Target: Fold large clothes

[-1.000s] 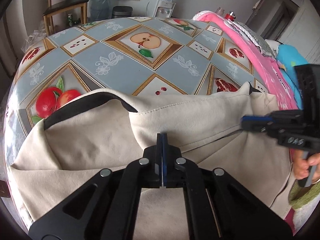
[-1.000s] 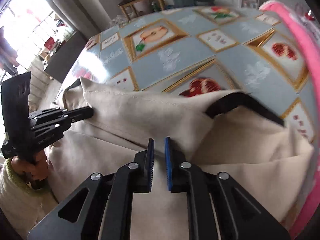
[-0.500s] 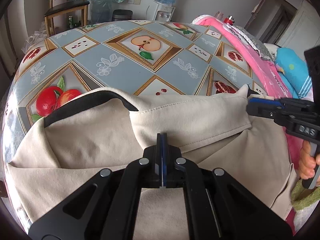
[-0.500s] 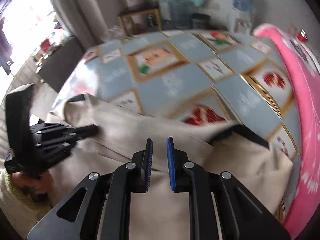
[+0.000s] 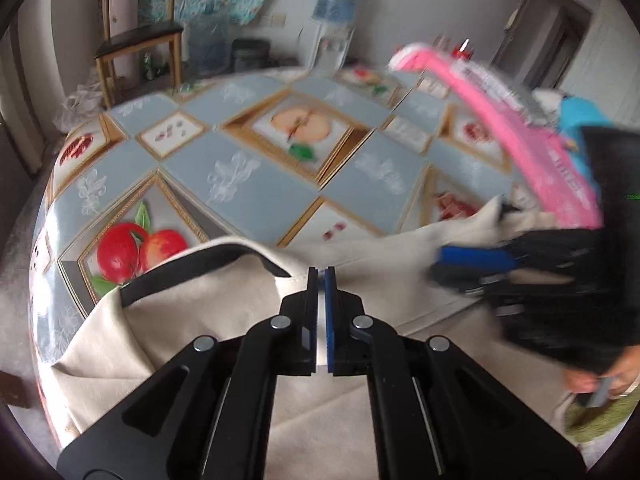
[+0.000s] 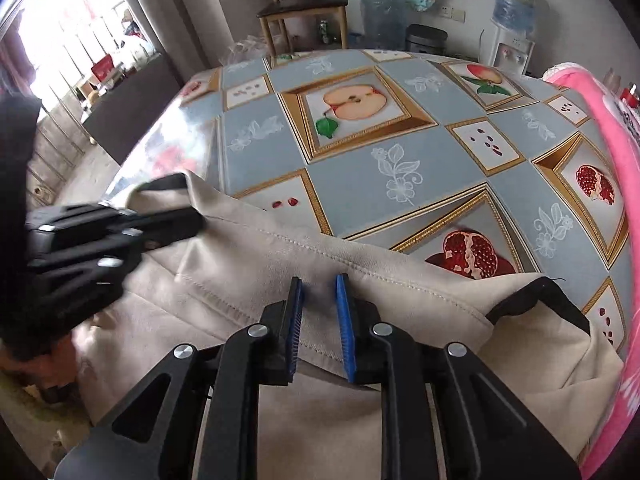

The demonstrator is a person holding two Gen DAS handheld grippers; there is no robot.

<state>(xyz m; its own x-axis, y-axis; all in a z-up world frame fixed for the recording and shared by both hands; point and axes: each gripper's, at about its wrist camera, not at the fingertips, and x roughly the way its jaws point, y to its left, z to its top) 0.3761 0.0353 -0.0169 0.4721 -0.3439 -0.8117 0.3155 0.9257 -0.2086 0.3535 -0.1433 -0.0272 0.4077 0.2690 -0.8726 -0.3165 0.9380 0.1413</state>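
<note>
Now the beige garment (image 6: 360, 420) lies on the table's (image 6: 352, 184) near edge, long from left to right. Left gripper (image 5: 320, 276) is clenched; right gripper (image 6: 319, 286), nearer the hem, has just been opening, holding nothing.

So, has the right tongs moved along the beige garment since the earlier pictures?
Yes. In the left wrist view, the right tongs came inward over the beige garment, away from its corner by the pink blanket.

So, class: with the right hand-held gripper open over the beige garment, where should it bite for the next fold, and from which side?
Probably the stitched folded edge of the beige garment, just ahead of the right hand-held gripper, whose jaws have just been opening with nothing clamped. Come from above and the near side: that edge is doubled and raised off the tablecloth.
</note>
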